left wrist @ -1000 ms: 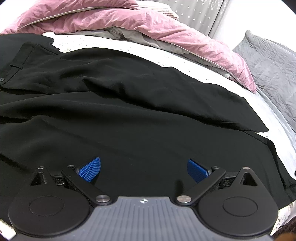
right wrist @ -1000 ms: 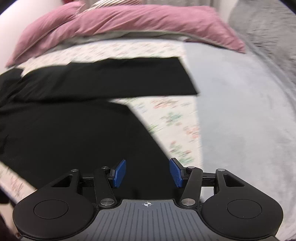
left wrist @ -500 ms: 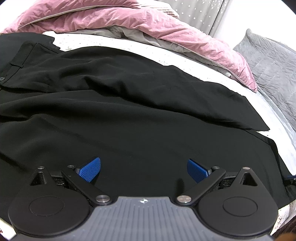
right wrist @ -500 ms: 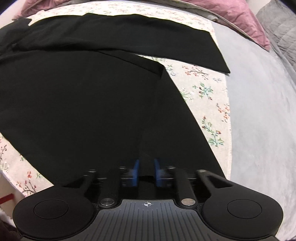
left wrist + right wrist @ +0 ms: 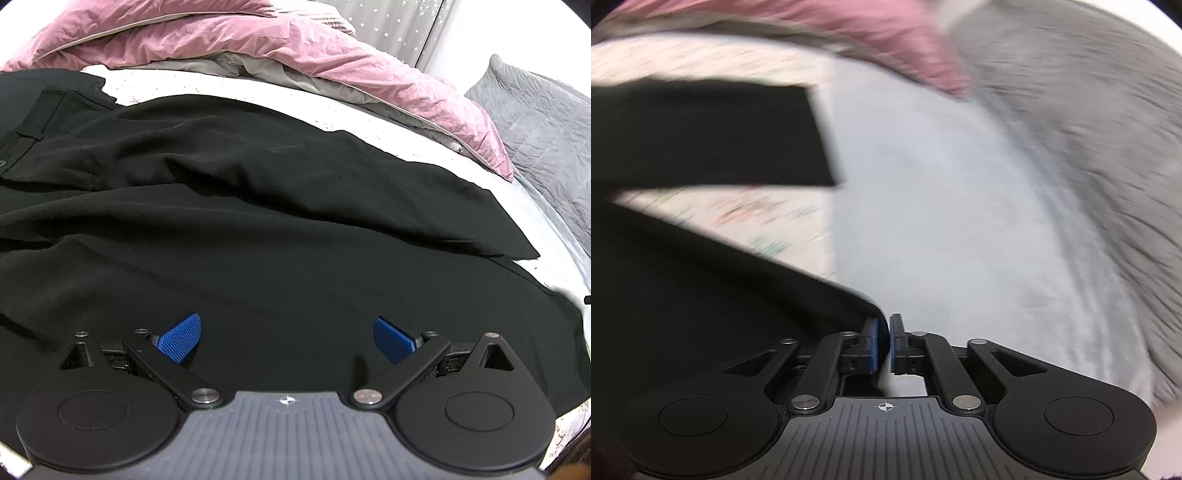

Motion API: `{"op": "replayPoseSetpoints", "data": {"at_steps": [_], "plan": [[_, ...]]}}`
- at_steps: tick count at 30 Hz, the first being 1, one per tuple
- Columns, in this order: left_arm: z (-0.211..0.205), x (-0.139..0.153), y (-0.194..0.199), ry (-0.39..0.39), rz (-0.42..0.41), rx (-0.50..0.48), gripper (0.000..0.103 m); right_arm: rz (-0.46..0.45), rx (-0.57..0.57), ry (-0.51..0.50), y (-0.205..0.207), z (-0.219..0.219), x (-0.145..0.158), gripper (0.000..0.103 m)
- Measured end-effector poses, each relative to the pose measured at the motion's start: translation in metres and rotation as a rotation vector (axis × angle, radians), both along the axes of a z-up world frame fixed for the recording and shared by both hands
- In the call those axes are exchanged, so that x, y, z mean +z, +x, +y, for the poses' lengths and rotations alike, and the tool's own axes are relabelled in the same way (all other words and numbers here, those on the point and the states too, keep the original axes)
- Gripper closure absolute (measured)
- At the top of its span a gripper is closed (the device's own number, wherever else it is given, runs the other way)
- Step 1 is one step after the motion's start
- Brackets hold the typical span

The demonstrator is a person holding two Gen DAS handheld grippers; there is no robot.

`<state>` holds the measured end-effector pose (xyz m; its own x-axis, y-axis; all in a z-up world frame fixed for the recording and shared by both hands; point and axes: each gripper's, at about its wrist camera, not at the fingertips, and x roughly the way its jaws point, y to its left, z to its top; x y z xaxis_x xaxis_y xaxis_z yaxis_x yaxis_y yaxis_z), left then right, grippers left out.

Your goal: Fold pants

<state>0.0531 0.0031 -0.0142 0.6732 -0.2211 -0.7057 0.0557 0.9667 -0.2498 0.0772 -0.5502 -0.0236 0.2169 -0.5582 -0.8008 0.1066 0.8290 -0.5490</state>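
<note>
Black pants lie spread across the bed, waistband at the far left, both legs running right. My left gripper hovers just above the near leg, blue pads wide apart with nothing between them. In the blurred right wrist view the near leg ends in a corner that reaches between the pads of my right gripper. Those pads pinch that hem corner, and the jaws are opening slightly. The far leg lies flat beyond it.
A crumpled pink duvet is piled along the far side of the bed. A grey quilted cover lies at the right. Under the pants are a floral sheet and a pale grey blanket.
My right gripper dropped onto the near leg's end, closed on its hem corner and swung right with it. The left gripper stayed where it was, still open.
</note>
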Motion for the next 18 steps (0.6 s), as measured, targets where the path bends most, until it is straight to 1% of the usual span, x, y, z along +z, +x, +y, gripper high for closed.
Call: {"op": "replayPoseSetpoints", "data": {"at_steps": [1,2,3,4,5,6,9,11,14,16,18], "plan": [[0.0,0.002,0.0,0.004,-0.004,0.0,0.0,-0.013,-0.016,-0.019,0.003,-0.001,0.0,0.087],[0.001,0.004,0.001,0.011,-0.007,0.002,0.0,-0.022,-0.024,-0.017,0.004,-0.001,0.001,0.08],[0.001,0.006,0.003,0.019,-0.011,0.002,0.0,-0.028,-0.02,0.009,0.005,0.002,0.0,0.069],[0.003,0.01,0.005,0.026,-0.02,0.003,0.0,-0.033,-0.014,0.041,0.005,0.004,-0.001,0.062],[0.004,0.014,0.008,0.036,-0.031,0.005,0.0,-0.039,-0.005,0.075,0.007,0.008,0.0,0.05],[0.005,0.02,0.013,0.05,-0.041,0.009,0.0,-0.044,0.006,0.094,0.01,0.012,-0.001,0.046],[0.01,0.036,0.029,0.079,-0.075,0.015,0.0,-0.069,0.035,0.163,0.024,0.031,-0.004,0.046],[0.012,0.048,0.045,0.101,-0.098,0.013,0.0,-0.083,0.025,0.24,0.034,0.035,-0.005,0.046],[0.008,0.061,0.075,0.14,-0.119,-0.008,0.0,-0.104,-0.015,0.335,0.049,0.034,-0.011,0.046],[-0.004,0.068,0.099,0.166,-0.13,-0.044,0.0,-0.123,-0.062,0.407,0.054,0.034,-0.017,0.046],[-0.024,0.074,0.123,0.194,-0.144,-0.105,0.0,-0.151,-0.126,0.485,0.06,0.026,-0.023,0.046]]}}
